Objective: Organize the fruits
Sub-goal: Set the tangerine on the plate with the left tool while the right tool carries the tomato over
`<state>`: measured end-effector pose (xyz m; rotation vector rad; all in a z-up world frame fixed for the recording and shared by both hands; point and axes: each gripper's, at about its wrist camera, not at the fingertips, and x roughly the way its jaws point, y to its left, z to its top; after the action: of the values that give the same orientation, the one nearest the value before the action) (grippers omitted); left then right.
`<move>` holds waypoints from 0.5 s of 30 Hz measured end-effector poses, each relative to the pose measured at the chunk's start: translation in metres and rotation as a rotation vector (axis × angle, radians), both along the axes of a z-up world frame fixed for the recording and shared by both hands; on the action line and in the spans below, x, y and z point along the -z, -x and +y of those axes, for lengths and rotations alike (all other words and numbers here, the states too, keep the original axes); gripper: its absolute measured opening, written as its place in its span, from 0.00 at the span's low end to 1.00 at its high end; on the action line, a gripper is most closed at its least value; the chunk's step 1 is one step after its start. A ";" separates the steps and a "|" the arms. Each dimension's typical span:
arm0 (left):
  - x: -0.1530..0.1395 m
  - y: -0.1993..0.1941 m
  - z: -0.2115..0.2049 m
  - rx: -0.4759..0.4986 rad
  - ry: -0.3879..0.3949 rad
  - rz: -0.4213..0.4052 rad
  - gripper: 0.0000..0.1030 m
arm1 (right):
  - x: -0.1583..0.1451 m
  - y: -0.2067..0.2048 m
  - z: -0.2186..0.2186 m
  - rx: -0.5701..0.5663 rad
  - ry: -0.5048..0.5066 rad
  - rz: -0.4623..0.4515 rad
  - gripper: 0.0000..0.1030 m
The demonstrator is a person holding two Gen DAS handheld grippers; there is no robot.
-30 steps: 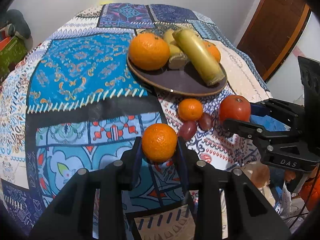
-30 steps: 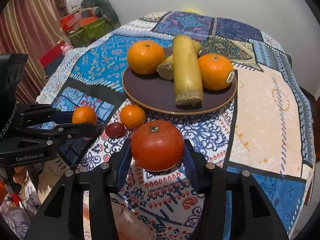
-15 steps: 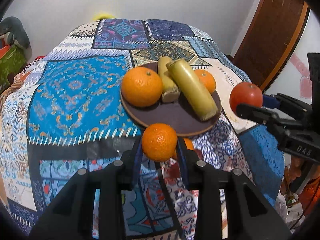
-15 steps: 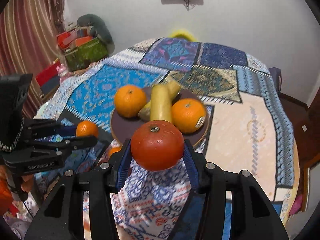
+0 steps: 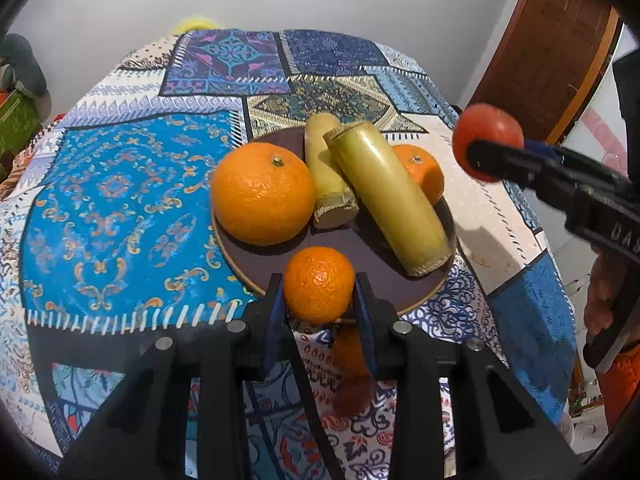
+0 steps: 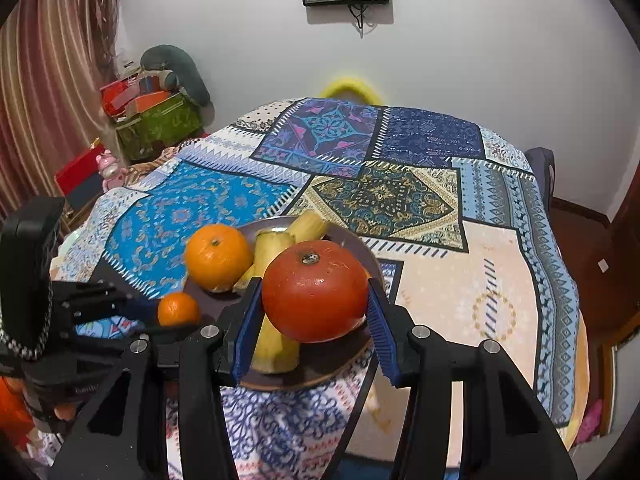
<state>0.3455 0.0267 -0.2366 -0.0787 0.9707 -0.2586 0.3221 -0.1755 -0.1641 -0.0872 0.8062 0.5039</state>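
Note:
My left gripper [image 5: 319,294] is shut on a small mandarin [image 5: 319,284], held just above the near rim of the brown plate [image 5: 256,268]. On the plate lie a large orange [image 5: 262,194], two yellow-green banana pieces [image 5: 390,200] and a second orange [image 5: 420,172]. My right gripper [image 6: 316,300] is shut on a red tomato [image 6: 316,290], lifted over the plate [image 6: 320,372] and hiding that second orange. The left wrist view shows the tomato [image 5: 486,140] at the plate's right. Another small orange [image 5: 350,350] and a dark grape [image 5: 352,398] sit on the cloth between my left fingers.
A patchwork cloth [image 5: 120,184] covers the round table, which drops off on all sides. A wooden door [image 5: 552,48] stands to the right. Boxes and clutter [image 6: 156,120] sit by the curtain at left. A hand [image 5: 600,292] grips the right tool.
Both grippers rose and moved toward the plate with their fruit. The mandarin went from over the cloth to the plate's near rim; the tomato lifted off the cloth to above the plate.

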 end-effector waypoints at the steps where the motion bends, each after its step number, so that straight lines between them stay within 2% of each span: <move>1: 0.001 -0.001 0.000 0.000 -0.005 -0.005 0.32 | 0.001 -0.003 0.000 0.001 0.001 0.000 0.45; 15: 0.009 -0.014 0.002 -0.021 0.018 0.000 0.32 | 0.011 -0.018 0.000 0.007 -0.011 0.011 0.45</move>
<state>0.3598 0.0283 -0.2454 -0.1047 0.9668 -0.2483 0.3402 -0.1751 -0.1755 -0.0721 0.8140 0.5027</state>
